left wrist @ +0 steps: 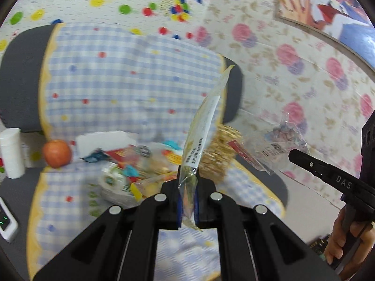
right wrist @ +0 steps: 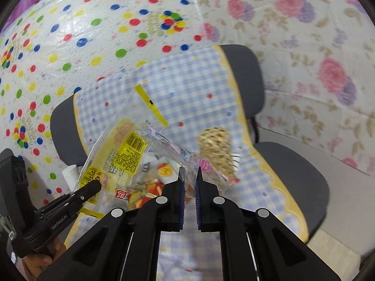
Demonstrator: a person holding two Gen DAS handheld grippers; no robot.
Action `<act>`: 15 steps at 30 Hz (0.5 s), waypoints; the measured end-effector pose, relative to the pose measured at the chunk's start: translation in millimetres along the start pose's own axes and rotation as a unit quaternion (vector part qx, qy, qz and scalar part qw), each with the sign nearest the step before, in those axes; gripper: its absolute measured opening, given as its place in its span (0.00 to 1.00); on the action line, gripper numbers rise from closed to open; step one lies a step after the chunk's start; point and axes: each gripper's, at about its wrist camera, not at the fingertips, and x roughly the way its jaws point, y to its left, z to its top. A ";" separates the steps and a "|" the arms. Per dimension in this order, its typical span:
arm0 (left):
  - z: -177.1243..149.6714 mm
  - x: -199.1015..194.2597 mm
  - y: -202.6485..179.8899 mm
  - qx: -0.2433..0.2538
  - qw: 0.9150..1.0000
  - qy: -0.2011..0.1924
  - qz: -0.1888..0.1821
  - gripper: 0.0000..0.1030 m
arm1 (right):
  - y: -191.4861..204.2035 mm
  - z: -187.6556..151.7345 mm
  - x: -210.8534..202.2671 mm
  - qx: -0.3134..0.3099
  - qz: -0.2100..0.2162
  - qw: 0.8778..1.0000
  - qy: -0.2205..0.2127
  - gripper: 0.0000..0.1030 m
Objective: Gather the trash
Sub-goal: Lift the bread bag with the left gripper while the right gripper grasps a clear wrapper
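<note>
I am carrying two pieces of trash above the checked-cloth chair seat (left wrist: 98,107): my left tongs (left wrist: 187,175) are clamped nearly shut on the lower corner of a tall yellow-and-clear plastic snack wrapper (left wrist: 206,126), and my right tongs (right wrist: 188,175) are pinching the edge of a crinkled clear cellophane bag (right wrist: 173,149). Both grips are taking only thin film near an edge, so a quick swing could be pulling either piece free onto the remaining wrapper pile (left wrist: 131,164). The trailing wrapper could also be snagging the woven golden basket (right wrist: 216,147).
</note>
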 end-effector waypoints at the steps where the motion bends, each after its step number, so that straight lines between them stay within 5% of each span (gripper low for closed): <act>1: -4.1 1.2 -9.9 0.006 1.000 0.003 -0.010 0.04 | -5.8 -3.5 -6.9 0.005 -0.008 1.000 -0.002 0.08; 15: -78.2 16.7 -114.6 0.078 0.983 0.071 -0.151 0.04 | -95.6 -86.9 -111.2 0.084 -0.165 0.983 0.006 0.09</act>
